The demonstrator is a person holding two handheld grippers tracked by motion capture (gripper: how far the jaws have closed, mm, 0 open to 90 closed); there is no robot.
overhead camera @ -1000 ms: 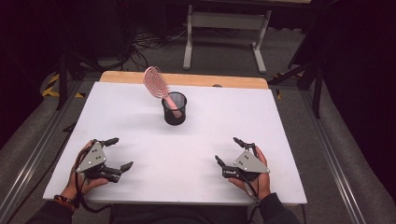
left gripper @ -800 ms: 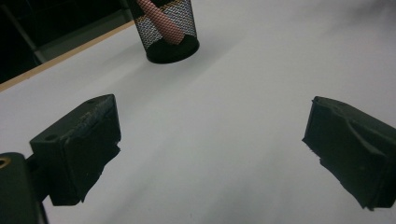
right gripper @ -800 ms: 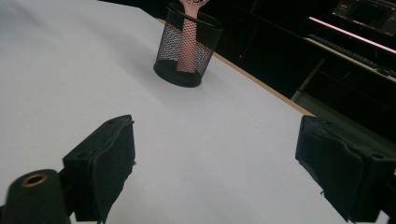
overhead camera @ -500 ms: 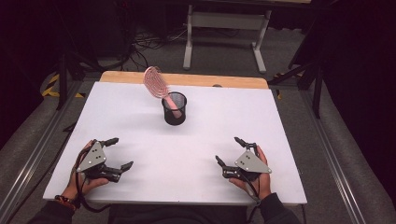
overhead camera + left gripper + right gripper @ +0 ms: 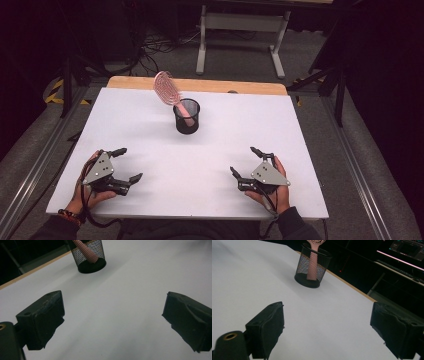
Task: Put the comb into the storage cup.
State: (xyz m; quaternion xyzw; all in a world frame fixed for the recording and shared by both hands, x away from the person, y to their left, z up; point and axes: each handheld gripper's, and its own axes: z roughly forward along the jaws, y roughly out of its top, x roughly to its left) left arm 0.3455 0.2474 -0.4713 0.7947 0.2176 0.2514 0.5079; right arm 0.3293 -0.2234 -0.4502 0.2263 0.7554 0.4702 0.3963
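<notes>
Resting near the front edge of the white counter (image 5: 210, 150), the left gripper (image 5: 125, 165) and the right gripper (image 5: 246, 162) lie well apart from each other, one at each side. Each one is held by a hand of the person, and both point toward the middle and far part of the counter. The jaws of the left gripper are spread wide and hold nothing; in the left gripper view only bare white surface is between them. The jaws of the right gripper are also spread wide and hold nothing, with bare counter between them in the right gripper view.

Farther back, close to the middle of the counter and nearer to its far edge, a black mesh cup (image 5: 186, 120) stands upright. A pink hairbrush (image 5: 167, 89) stands inside this cup with the handle down, and its round head rises above the rim and leans to the left and to the back in the high view. In the left gripper view the cup (image 5: 89, 256) is at the top, ahead of the jaws, and the pink handle (image 5: 86, 251) is visible through the mesh. In the right gripper view the cup (image 5: 312, 267) is also ahead, with the handle (image 5: 312, 263) upright inside. Both grippers are well apart from the cup. A wooden strip (image 5: 250, 86) runs along the far edge of the counter.
</notes>
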